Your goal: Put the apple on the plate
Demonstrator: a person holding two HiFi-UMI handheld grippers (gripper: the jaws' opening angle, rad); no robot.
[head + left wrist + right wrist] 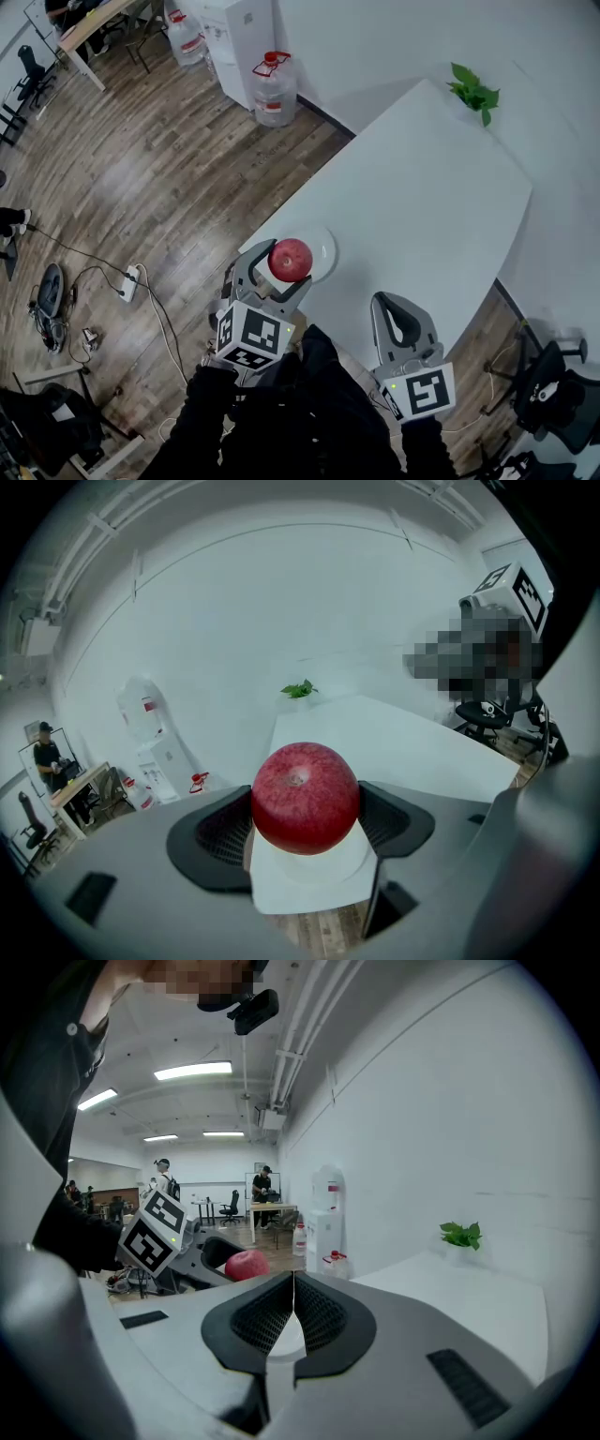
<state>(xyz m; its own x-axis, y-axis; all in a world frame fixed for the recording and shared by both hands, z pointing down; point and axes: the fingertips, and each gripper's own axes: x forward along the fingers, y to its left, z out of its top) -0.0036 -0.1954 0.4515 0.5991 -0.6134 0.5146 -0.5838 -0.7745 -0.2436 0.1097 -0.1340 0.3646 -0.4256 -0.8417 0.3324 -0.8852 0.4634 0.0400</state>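
Left gripper (pixel 305 810) pinches apple (pixel 306 797) just over plate (pixel 323 872): placing step. Next, likely: lower, spread jaws. Right gripper (pixel 293 1288) pressed together, empty

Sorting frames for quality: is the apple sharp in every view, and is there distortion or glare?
Head view: the apple is sharp and evenly lit. Left gripper view: it is crisp, with strong fisheye curving and black corners. Right gripper view: it is small but clear; the ceiling lights glare white.

Bright, even light from ceiling strips (pixel 192 1071); apple (pixel 305 797) sharp; gripper views warped, corners black.
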